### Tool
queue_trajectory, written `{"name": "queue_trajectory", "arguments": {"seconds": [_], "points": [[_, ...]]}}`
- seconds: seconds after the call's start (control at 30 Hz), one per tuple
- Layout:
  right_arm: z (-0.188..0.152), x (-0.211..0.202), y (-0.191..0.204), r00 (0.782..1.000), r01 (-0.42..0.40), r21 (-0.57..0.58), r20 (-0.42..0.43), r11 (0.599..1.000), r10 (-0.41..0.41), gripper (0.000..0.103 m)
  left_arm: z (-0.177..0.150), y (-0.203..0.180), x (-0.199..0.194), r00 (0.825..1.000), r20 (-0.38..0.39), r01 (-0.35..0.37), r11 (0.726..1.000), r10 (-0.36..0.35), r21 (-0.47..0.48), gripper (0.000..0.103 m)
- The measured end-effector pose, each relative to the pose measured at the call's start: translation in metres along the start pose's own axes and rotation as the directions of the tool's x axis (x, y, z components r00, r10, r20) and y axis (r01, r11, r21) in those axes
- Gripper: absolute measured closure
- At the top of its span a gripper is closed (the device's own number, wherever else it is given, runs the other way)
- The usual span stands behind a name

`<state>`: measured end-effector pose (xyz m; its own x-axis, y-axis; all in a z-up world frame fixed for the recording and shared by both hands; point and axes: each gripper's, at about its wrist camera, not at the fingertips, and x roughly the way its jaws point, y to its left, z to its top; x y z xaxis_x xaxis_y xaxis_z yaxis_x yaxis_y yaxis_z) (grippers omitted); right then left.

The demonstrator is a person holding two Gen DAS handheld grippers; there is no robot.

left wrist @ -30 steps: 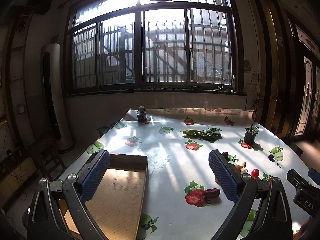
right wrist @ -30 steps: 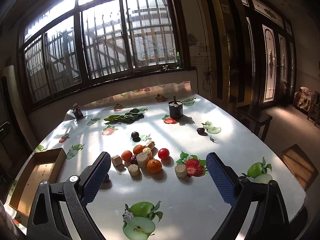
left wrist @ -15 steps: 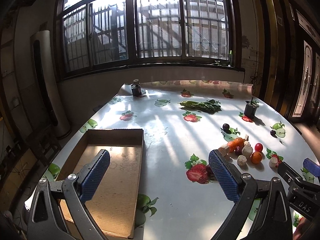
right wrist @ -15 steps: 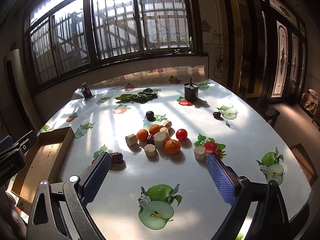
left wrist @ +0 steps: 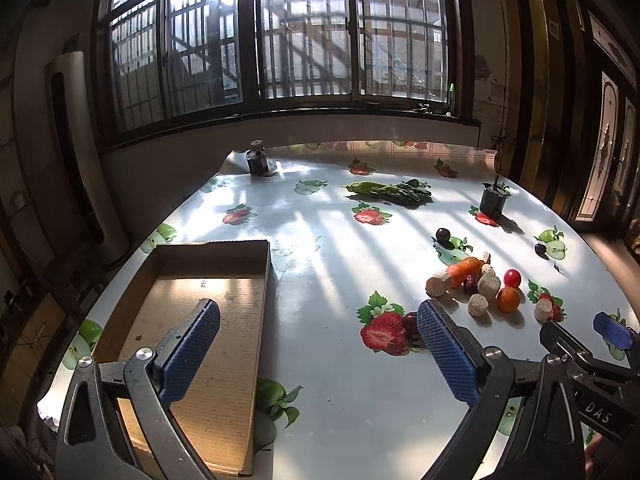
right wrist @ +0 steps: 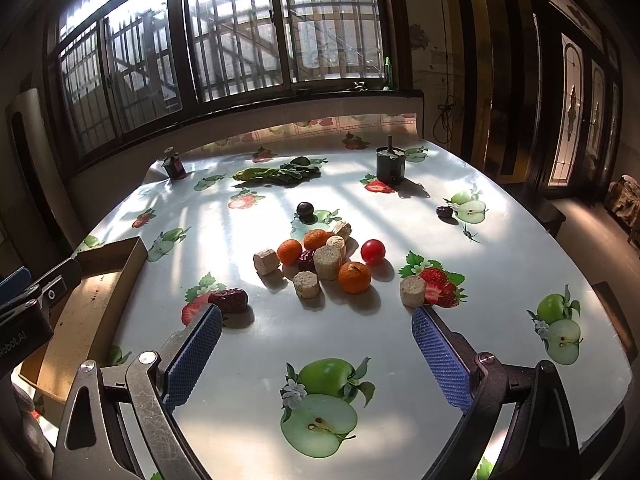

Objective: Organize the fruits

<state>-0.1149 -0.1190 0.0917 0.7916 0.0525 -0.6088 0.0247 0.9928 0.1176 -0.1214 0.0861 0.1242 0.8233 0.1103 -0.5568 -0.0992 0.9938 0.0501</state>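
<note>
Fruits are seen clustered at the middle of a round table covered by a glossy white cloth [right wrist: 500, 240] printed with strawberries and apples. Three small oranges, the nearest of them a round one [right wrist: 354, 277], are gathered with a red cherry tomato [right wrist: 373, 251] and several pale cork-like cylinders [right wrist: 328, 263]. A wrinkled dark red date [right wrist: 229, 300] is set apart to the left, a dark round plum [right wrist: 305, 209] lies beyond the cluster, and a second dark date [right wrist: 444, 212] rests far right. An empty shallow brown cardboard box [left wrist: 192, 332] is placed at the table's left edge. The left gripper [left wrist: 316, 344], blue-padded, is held wide open with nothing between its fingers, one finger over the box, the other near the date. The right gripper [right wrist: 316, 342] is likewise spread wide and empty, poised short of the cluster. A bunch of green leafy vegetables [right wrist: 276, 173], a black cylindrical cup [right wrist: 390, 166] and a small dark bottle [right wrist: 175, 166] are shown near the barred window.
</note>
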Motion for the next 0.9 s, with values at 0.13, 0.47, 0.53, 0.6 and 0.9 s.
{"name": "queue_trajectory", "arguments": {"seconds": [0.13,0.47,0.53,0.6,0.9], "points": [[0.001,0.009,-0.011,1.000,0.005,0.012,-0.021,1.000,-0.005,0.005,-0.001,-0.003,0.012,0.999,-0.039,0.010,1.000,-0.009,0.011,0.004],[0.045,0.045,-0.076,0.995,0.024,0.054,-0.103,0.998,-0.018,0.007,0.021,0.004,0.063,0.985,-0.148,0.085,0.995,-0.092,-0.057,0.004],[0.052,0.060,-0.081,0.992,0.001,0.065,-0.125,0.998,0.007,0.018,0.021,-0.006,0.080,0.970,-0.190,0.144,0.987,-0.154,-0.068,0.004],[0.053,0.078,-0.084,0.986,-0.020,0.074,-0.166,0.997,0.032,0.034,0.015,-0.021,0.098,0.952,-0.243,0.180,0.982,-0.189,-0.056,0.004],[0.038,0.142,-0.064,0.955,-0.086,0.078,-0.279,0.993,0.105,0.051,-0.009,-0.063,0.143,0.908,-0.330,0.269,0.963,-0.259,-0.015,0.005]]}}
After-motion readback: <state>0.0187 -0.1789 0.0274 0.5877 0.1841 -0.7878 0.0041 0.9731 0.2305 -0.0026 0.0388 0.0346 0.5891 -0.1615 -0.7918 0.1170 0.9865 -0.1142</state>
